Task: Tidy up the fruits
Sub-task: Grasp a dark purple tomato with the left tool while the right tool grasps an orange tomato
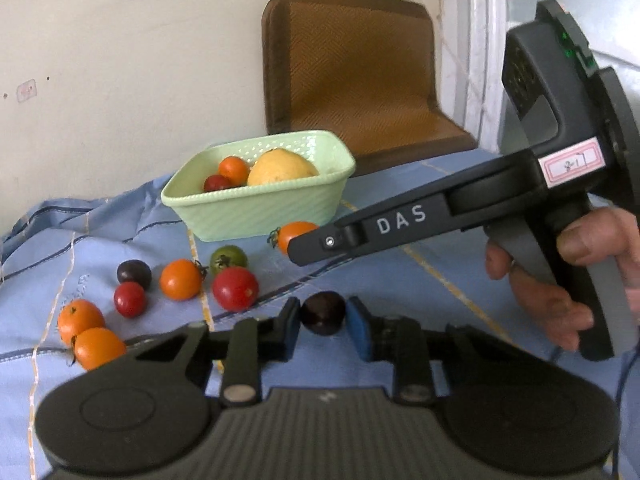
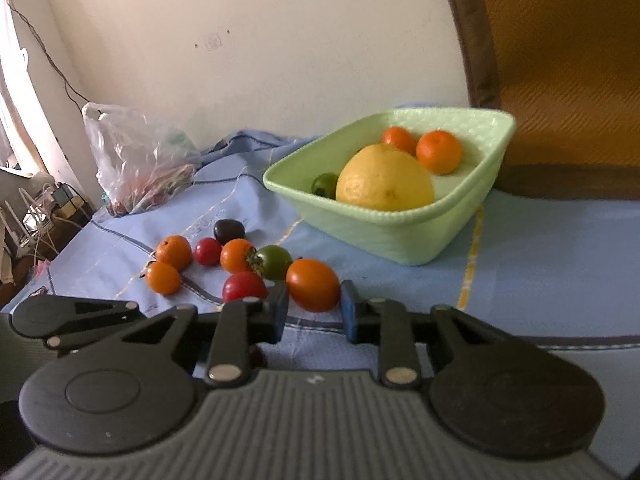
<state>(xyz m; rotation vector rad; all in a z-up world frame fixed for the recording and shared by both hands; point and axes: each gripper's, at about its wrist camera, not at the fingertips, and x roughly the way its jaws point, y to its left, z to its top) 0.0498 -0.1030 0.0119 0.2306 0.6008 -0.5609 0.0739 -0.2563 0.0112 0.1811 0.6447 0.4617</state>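
Two grippers worked over a worktop (image 1: 400,280) covered by a pale blue cloth (image 2: 540,248), with a brown woven cushion (image 1: 360,72) propped against the wall at the far side. On the cloth sat a pale green basket (image 2: 400,236), toward the far right in the right wrist view; it held a large yellow citrus fruit (image 2: 384,180), two small orange fruits (image 2: 438,151) at its far end and a green tomato (image 2: 325,185) at its left. A crumpled plastic bag (image 2: 136,160) lay at the far left edge. The right gripper (image 2: 314,304), held in a person's hand (image 1: 560,280), had its blue-padded fingers (image 2: 349,308) closed on an orange tomato (image 2: 313,285) just near of the basket, the pads touching its sides. The left gripper (image 1: 323,322) had its fingers (image 1: 358,328) drawn in on a dark purple tomato (image 1: 323,313) resting on the cloth, nearer than the rest, the pads pressed to either side. Left of both, a loose cluster of small tomatoes lay well apart from the basket: a red tomato (image 1: 235,289), a green-and-red one (image 1: 229,258), an orange one (image 1: 181,279), a smaller red one (image 1: 129,299), another dark one (image 1: 134,273), and two orange ones (image 1: 90,336) touching at the near left.
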